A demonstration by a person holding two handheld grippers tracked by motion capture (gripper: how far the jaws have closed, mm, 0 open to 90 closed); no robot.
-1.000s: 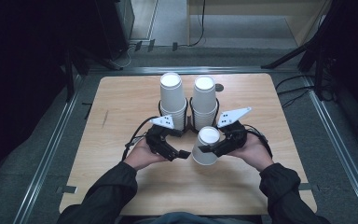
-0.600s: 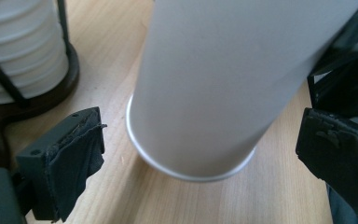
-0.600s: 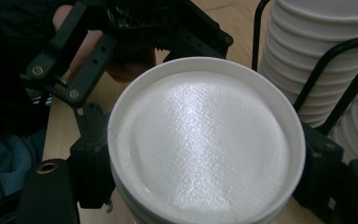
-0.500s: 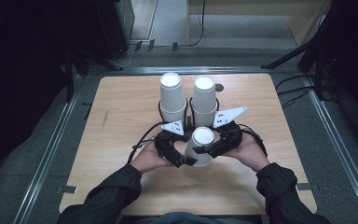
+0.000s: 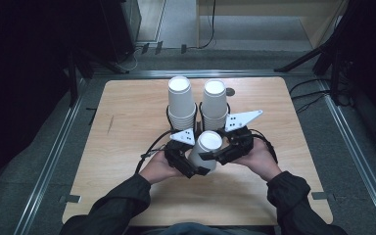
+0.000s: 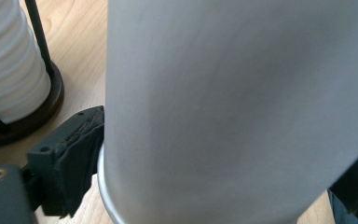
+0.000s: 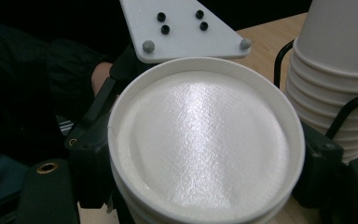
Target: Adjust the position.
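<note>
The upside-down paper cup (image 5: 205, 151) (looks like a short nested stack, a second rim shows under the top one in the right gripper view) sits between your two grippers at the near middle of the table (image 5: 127, 112), just in front of the two cup stacks. Since a second ago it has shifted slightly left and your left gripper (image 5: 188, 164) has moved in against it. Left gripper jaws now clamp the lower wall near the rim; right gripper (image 5: 214, 155) jaws clamp the upper part near the base. With both ends gripped, you look set to pull one cup off. Left stack (image 5: 181, 104) and right stack (image 5: 214, 105) stand untouched in their wire holders.
</note>
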